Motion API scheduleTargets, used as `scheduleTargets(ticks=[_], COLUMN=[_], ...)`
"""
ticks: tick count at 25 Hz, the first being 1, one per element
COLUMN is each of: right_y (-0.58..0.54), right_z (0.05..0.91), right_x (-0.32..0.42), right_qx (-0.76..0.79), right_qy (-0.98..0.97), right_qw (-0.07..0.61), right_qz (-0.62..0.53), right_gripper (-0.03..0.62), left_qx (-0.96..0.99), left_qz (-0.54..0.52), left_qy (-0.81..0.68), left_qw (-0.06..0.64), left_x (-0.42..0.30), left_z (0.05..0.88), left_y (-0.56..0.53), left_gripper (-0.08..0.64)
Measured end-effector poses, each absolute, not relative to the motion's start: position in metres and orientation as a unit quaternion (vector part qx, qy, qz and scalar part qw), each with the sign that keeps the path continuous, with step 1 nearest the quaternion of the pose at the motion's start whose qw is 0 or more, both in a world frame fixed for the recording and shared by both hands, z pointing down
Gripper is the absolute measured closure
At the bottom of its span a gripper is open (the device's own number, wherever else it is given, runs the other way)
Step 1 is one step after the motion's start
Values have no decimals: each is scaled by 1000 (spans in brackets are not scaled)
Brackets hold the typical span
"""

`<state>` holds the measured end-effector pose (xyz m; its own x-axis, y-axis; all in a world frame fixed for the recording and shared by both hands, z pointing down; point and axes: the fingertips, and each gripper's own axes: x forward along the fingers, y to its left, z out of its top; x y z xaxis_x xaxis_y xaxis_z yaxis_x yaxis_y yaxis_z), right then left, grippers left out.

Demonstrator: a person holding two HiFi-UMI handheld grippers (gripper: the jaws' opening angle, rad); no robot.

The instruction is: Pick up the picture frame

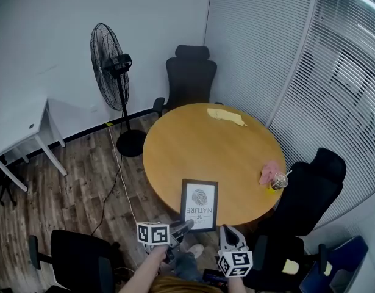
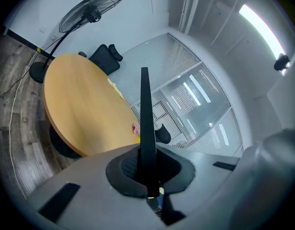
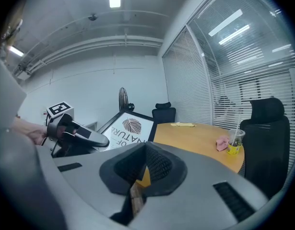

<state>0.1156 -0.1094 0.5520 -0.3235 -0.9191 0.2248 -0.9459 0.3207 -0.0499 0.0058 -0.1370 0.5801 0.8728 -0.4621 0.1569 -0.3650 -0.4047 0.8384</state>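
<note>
The left gripper (image 1: pixel 182 227) pinches the frame (image 1: pixel 199 204) at the near edge of the table (image 1: pixel 193 145); the right gripper (image 1: pixel 230 231), beside that edge, is squeezed shut, empty

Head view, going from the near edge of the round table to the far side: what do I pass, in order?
Picture frame, held by the left gripper → cup with a straw → yellow cloth → black office chair behind the table. The pink cloth against the cup is left out.
</note>
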Motion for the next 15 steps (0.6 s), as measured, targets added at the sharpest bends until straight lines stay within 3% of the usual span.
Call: scheduleTargets(ticks=[15], right_y=[-107], right_z=[555], right_x=[115], right_qx=[572], right_qy=[-811], right_qw=[76], right_qz=[94], right_gripper=[580], left_qx=[837], left_qz=[-49], left_qy=[-244], left_qw=[488], left_x=[8], left_z=[581], left_y=[-133], left_gripper=[526])
